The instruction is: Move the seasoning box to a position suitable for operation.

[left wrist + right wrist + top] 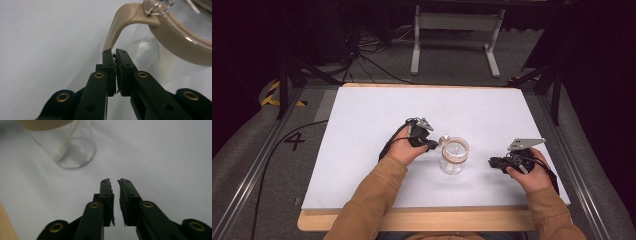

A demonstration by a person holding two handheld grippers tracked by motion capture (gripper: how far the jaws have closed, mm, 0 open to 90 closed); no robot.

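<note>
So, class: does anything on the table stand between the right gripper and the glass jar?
Nothing visible does. Bare white table lies between the right gripper and the jar. The left gripper is on the jar's far side, at its tan clasp.

sleeves (372, 197): tan-brown, long | jaws: black, brass-ringed screws | top plate (525, 143): grey, three-cornered | cables: black

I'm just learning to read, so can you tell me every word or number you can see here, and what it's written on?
"4": a black number on the grey floor, left of the table.
The glass jar, its tan lid, the left gripper and the right gripper carry no words or numbers that can be read.
</note>
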